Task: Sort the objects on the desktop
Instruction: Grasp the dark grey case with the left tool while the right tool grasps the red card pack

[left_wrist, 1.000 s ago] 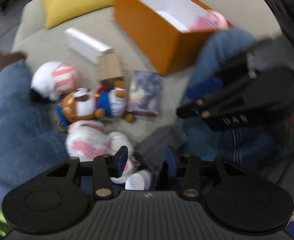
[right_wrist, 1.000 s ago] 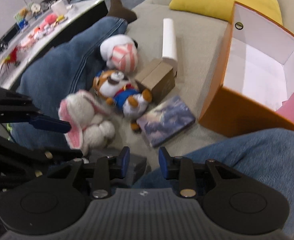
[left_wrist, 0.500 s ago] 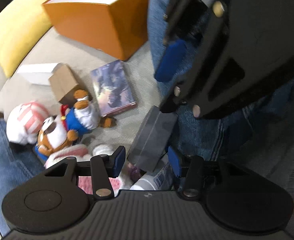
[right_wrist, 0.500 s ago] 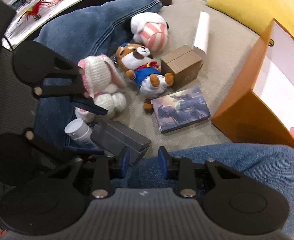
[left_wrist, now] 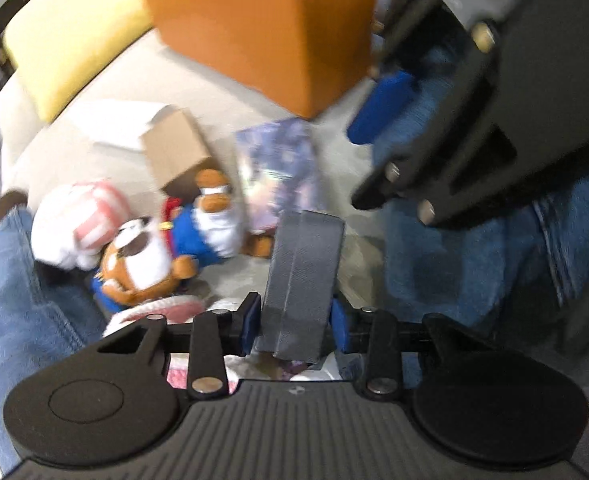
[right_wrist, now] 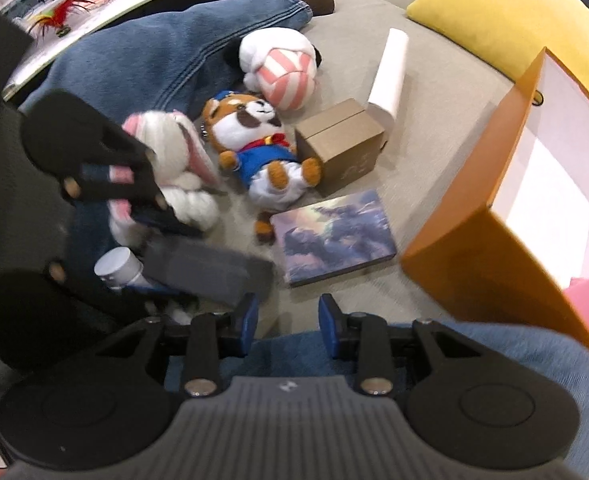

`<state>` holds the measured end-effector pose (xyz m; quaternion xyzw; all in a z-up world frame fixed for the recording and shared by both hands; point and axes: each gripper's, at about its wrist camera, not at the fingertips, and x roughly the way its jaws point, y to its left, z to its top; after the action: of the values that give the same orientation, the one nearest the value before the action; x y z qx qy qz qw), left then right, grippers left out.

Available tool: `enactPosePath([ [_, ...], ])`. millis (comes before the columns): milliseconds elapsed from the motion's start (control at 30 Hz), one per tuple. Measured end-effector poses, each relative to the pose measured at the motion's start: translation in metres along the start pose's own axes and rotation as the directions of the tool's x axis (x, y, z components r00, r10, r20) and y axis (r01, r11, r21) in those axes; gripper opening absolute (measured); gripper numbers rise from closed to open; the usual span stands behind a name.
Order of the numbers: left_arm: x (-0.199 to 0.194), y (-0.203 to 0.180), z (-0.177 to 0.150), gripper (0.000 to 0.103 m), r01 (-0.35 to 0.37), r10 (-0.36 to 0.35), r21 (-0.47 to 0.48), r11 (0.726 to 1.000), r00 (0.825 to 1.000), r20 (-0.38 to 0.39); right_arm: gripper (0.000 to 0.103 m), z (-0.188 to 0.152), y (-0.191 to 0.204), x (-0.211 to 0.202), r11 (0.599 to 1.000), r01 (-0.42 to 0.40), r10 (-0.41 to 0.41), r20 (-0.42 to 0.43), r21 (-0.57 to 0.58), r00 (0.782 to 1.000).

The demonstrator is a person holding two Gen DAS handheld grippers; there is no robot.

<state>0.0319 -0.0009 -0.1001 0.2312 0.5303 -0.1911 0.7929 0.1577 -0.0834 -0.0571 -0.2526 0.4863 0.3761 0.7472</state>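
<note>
A dark grey box (left_wrist: 302,272) lies on the sofa between a person's legs. My left gripper (left_wrist: 294,324) points down over it; its jaws are closing and both blue pads (left_wrist: 250,322) sit against the box's sides. In the right wrist view the left gripper (right_wrist: 162,256) straddles the grey box (right_wrist: 210,268), beside a white bottle (right_wrist: 118,266). My right gripper (right_wrist: 288,326) hangs over a jeans leg; its jaws are opening with nothing between them. The open orange box (right_wrist: 474,232) stands at the right.
On the beige sofa lie a rabbit plush (right_wrist: 174,156), a red panda plush (right_wrist: 254,132), a striped plush (right_wrist: 282,68), a cardboard box (right_wrist: 342,144), a picture-covered flat box (right_wrist: 334,236) and a long white box (right_wrist: 390,68). A yellow cushion (right_wrist: 514,12) lies behind.
My left gripper came down over the grey box and its jaws narrowed onto the box's sides. The right gripper rolled a little and its jaws widened slightly.
</note>
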Motion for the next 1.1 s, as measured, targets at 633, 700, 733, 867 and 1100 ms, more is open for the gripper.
enactPosePath([
  [633,-0.009,0.035,-0.003,0.041,0.048,-0.046,-0.141,0.989,0.999,0.016,0.07,0.037,0.028,0.064,0.952,0.13,-0.157,-0.078,-0.278,0.984],
  [700,-0.011,0.043,-0.006,0.041,0.06,-0.056,-0.175,0.983,0.998,0.028,0.071,0.039,0.03,0.072,0.944,0.129,-0.169,-0.107,-0.305,0.98],
  [733,-0.012,0.046,-0.007,0.041,0.068,-0.063,-0.187,0.98,0.997,0.033,0.071,0.039,0.03,0.077,0.939,0.145,-0.191,-0.121,-0.313,0.974],
  [867,-0.015,0.047,-0.01,0.041,0.081,-0.072,-0.197,0.977,0.996,0.052,0.083,0.048,0.028,0.09,0.928,0.2,-0.246,-0.115,-0.315,0.962],
  [1100,-0.021,0.046,-0.014,0.041,0.102,-0.086,-0.231,0.968,0.993,0.076,0.082,0.05,0.028,0.102,0.902,0.258,-0.316,-0.121,-0.346,0.941],
])
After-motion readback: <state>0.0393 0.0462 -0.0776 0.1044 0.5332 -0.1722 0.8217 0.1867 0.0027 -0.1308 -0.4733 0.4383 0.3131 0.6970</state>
